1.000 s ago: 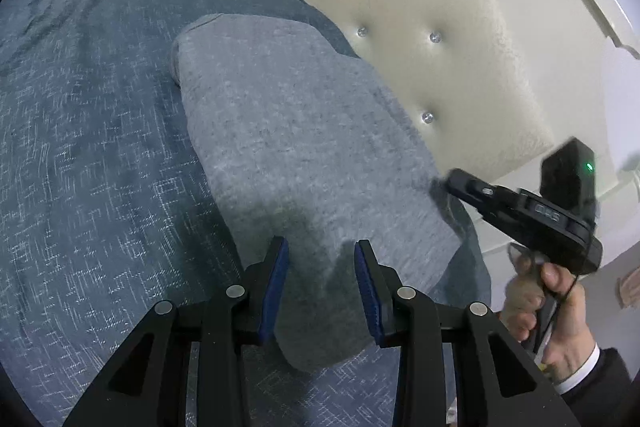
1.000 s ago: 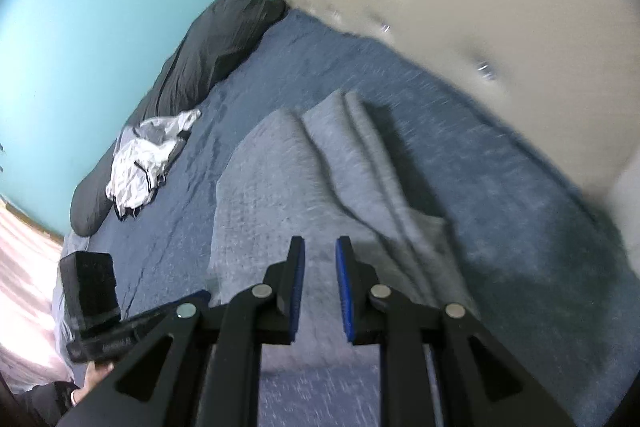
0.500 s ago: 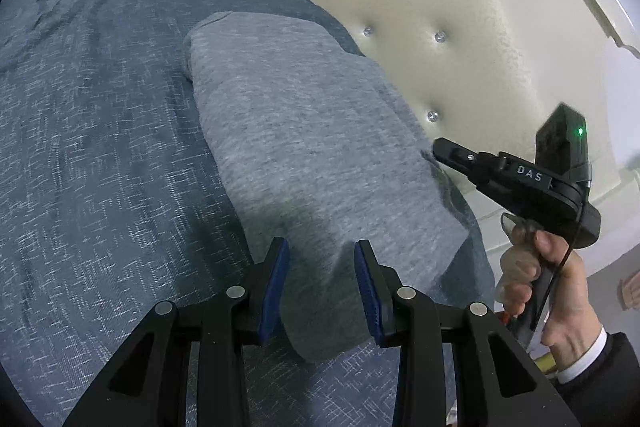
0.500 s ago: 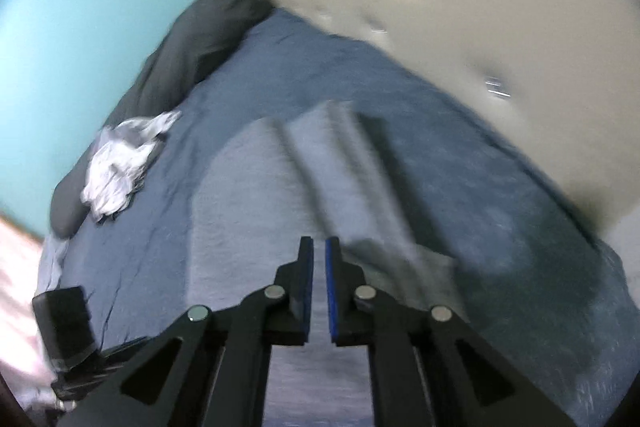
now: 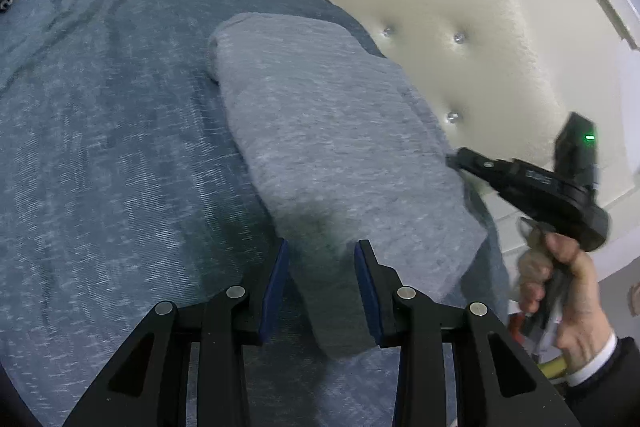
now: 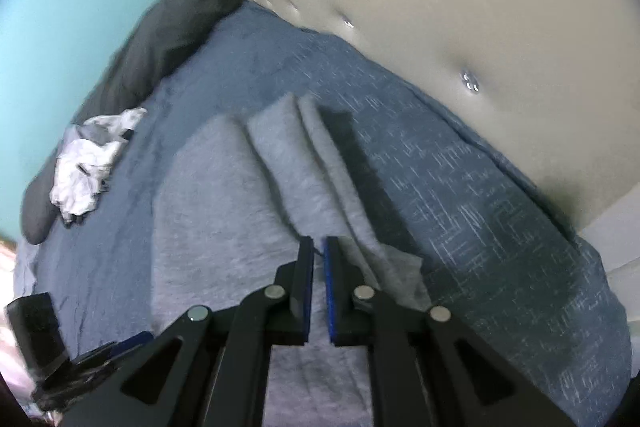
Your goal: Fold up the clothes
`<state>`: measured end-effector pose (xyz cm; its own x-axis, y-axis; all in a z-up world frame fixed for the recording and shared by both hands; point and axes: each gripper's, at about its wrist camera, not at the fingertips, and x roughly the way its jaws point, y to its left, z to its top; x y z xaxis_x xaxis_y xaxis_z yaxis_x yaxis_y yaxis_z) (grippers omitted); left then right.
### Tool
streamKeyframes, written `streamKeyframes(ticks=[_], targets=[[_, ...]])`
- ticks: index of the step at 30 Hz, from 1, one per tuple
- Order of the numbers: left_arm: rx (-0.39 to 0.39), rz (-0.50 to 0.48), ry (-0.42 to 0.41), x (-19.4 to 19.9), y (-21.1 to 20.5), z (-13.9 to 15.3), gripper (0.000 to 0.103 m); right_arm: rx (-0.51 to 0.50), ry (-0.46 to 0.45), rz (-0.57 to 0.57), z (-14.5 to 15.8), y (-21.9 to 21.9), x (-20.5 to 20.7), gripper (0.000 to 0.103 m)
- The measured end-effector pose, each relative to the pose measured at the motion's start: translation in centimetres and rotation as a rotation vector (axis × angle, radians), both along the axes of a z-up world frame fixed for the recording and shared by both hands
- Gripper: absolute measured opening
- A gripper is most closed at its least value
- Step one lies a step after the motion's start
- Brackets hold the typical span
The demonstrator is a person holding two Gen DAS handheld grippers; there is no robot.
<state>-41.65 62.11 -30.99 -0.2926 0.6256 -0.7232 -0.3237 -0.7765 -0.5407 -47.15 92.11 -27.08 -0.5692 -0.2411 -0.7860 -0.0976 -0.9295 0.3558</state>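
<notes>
A grey knit garment (image 5: 332, 155) lies folded into a long strip on the blue bedspread (image 5: 100, 147). My left gripper (image 5: 322, 267) is open, its jaws on either side of the strip's near end. My right gripper (image 6: 316, 251) is nearly shut over the garment (image 6: 224, 211), close to its layered right folds (image 6: 316, 155); whether cloth is pinched is unclear. In the left wrist view the right gripper (image 5: 456, 161) reaches the strip's right edge. The left gripper shows at the lower left of the right wrist view (image 6: 100, 351).
A cream tufted headboard (image 5: 440, 27) runs along the bed's far side. A crumpled white garment (image 6: 88, 163) and a dark pillow (image 6: 160, 47) lie farther along the bed. The bed's edge drops off at the right (image 6: 600, 255).
My right gripper's jaws have closed from slightly open to nearly shut and it has moved in over the garment's folded edge. The left gripper stayed open at the strip's near end.
</notes>
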Motion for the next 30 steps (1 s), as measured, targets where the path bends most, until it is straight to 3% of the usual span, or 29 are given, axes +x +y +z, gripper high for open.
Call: streamKeyframes(ticks=[5, 9, 14, 19, 23, 30], targets=[[-0.038, 0.023, -0.002, -0.5, -0.4, -0.6, 0.037, 0.07, -0.039, 0.132, -0.5, -2.6, 1.3, 0.005], [-0.06, 0.031, -0.003, -0.4, -0.8, -0.8, 0.037, 0.085, -0.065, 0.077, -1.7, -1.7, 1.8, 0.003], [-0.067, 0.04, -0.001, -0.3, -1.4, -0.7, 0.037, 0.054, -0.034, 0.006, -1.2, -0.2, 2.9, 0.002], [-0.07, 0.039, 0.003, -0.1, -1.3, -0.4, 0.037, -0.023, 0.019, 0.078, 0.0, -1.5, 4.3, 0.003], [-0.075, 0.034, 0.01, 0.3, -1.1, -0.1, 0.037, -0.002, -0.003, 0.142, -0.9, -3.1, 5.3, 0.003], [-0.081, 0.015, 0.031, 1.0, -0.8, 0.8, 0.037, -0.005, -0.028, 0.085, -1.7, -1.4, 6.9, 0.003]])
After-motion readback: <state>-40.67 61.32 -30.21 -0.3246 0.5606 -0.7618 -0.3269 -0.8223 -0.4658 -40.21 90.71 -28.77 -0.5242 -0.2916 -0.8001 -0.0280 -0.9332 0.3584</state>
